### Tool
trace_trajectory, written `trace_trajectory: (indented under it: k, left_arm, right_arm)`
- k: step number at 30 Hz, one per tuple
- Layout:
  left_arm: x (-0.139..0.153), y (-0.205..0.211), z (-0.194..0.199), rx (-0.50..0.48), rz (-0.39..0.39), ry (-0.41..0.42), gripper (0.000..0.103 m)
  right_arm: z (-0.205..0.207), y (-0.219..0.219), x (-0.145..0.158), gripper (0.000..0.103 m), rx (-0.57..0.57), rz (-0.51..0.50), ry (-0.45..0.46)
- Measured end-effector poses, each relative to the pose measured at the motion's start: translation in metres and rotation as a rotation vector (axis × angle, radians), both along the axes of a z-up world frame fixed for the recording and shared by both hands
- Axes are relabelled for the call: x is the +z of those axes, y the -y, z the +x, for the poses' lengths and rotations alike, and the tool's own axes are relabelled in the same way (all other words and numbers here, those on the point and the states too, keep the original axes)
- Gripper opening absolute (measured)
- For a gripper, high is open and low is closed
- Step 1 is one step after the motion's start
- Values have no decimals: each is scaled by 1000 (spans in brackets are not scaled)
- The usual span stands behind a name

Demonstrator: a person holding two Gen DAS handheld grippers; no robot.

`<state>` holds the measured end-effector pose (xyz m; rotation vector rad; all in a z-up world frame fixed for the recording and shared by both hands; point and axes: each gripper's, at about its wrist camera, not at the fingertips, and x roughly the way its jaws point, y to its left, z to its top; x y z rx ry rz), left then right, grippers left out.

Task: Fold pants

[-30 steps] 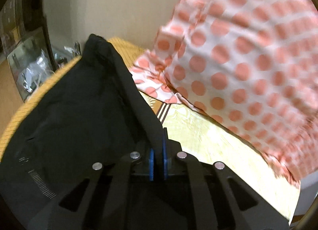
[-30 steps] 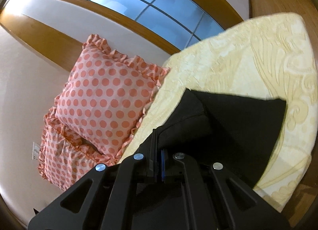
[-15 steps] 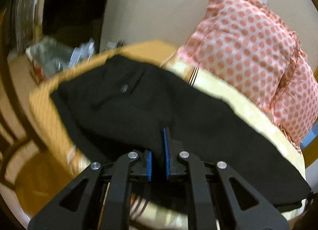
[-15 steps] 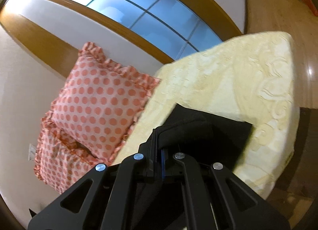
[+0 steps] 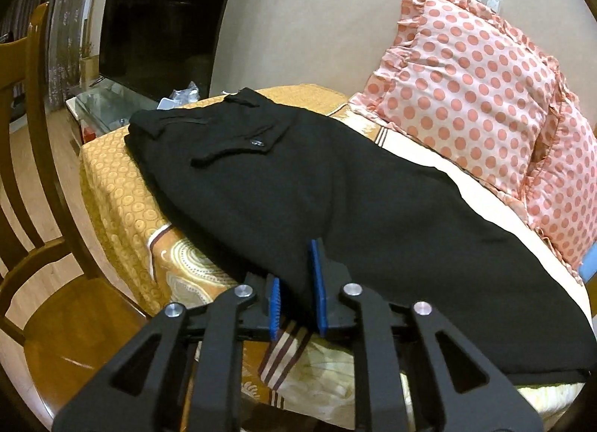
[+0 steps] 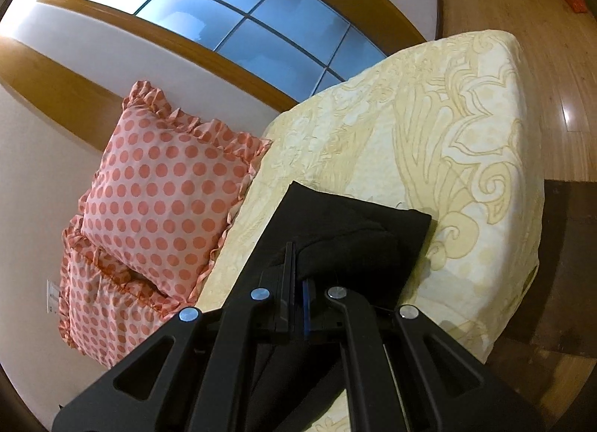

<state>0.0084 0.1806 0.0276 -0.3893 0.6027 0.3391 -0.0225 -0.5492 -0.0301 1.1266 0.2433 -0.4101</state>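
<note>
Black pants (image 5: pixel 335 185) lie flat along the bed, waistband and back pocket at the far left, legs running to the right. My left gripper (image 5: pixel 298 282) is open at the near edge of the pants, blue pads apart with a little fabric edge between them. In the right wrist view my right gripper (image 6: pixel 296 282) is shut on the black pants (image 6: pixel 354 230) near the leg end, which lies on the cream bedspread (image 6: pixel 466 133).
Two pink polka-dot pillows (image 5: pixel 485 103) lean on the wall behind the bed; they also show in the right wrist view (image 6: pixel 160 185). A wooden chair (image 5: pixel 41 238) stands left of the bed. A TV (image 5: pixel 160 21) and glass stand are beyond. A window (image 6: pixel 231 17) is above.
My left gripper has lowered the pants flat onto the bed, opened and drawn back to their near edge. My right gripper stays shut on the leg end, moved slightly.
</note>
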Motion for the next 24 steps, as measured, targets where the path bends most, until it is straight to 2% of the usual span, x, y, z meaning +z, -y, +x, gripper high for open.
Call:
trace_trajectory:
  k: [6, 8, 11, 13, 19, 22, 23, 24]
  left_arm:
    - [7, 1, 0, 0, -9, 17, 10]
    - [6, -1, -2, -2, -23, 16, 10]
    - [5, 1, -5, 3, -24, 12, 10]
    - [5, 1, -6, 0, -17, 8, 10]
    - [0, 3, -1, -26, 33, -25, 10]
    - [-2, 3, 0, -46, 52, -37, 11]
    - [-1, 4, 0, -53, 65, -38, 14]
    - [0, 6, -2, -70, 78, -41, 14]
  right_arm:
    - [-8, -4, 15, 2, -4, -40, 24]
    - [-6, -3, 18, 2, -3, -64, 5]
    - [-3, 2, 5, 2, -6, -22, -52]
    - [-6, 2, -1, 2, -12, -7, -55]
    - [-11, -2, -9, 2, -20, -6, -79]
    - [-7, -3, -8, 3, 5, -42, -131]
    - [-5, -3, -8, 6, 18, -47, -158]
    - [-5, -3, -6, 14, 31, -49, -193]
